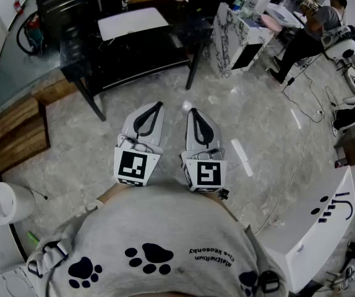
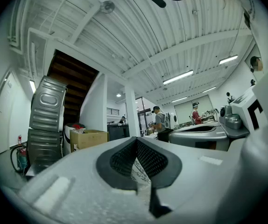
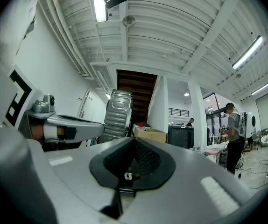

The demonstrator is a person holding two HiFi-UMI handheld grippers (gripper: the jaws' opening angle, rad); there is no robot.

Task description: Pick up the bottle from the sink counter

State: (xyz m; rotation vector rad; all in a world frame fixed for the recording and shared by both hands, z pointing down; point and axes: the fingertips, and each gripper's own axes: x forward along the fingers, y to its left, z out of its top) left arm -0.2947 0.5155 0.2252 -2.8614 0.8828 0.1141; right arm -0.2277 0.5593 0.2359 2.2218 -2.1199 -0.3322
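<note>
I hold both grippers close in front of my body, side by side over the marble floor, pointing away from me about level. My left gripper (image 1: 155, 106) is shut, its tips meeting with nothing between them (image 2: 136, 140). My right gripper (image 1: 192, 111) is shut and empty too (image 3: 135, 141). A marble-sided counter (image 1: 230, 39) stands far ahead at the upper right of the head view, with small items on top that are too small to tell apart. I cannot pick out a bottle in any view.
A black table (image 1: 156, 57) with a white sheet (image 1: 132, 23) stands ahead. Wooden steps (image 1: 17, 132) lie at the left, a white appliance (image 1: 310, 228) at the lower right. A person (image 1: 313, 26) sits at the far right, and cables run across the floor. A cardboard box (image 2: 88, 138) and a ribbed metal panel (image 2: 47, 120) stand ahead.
</note>
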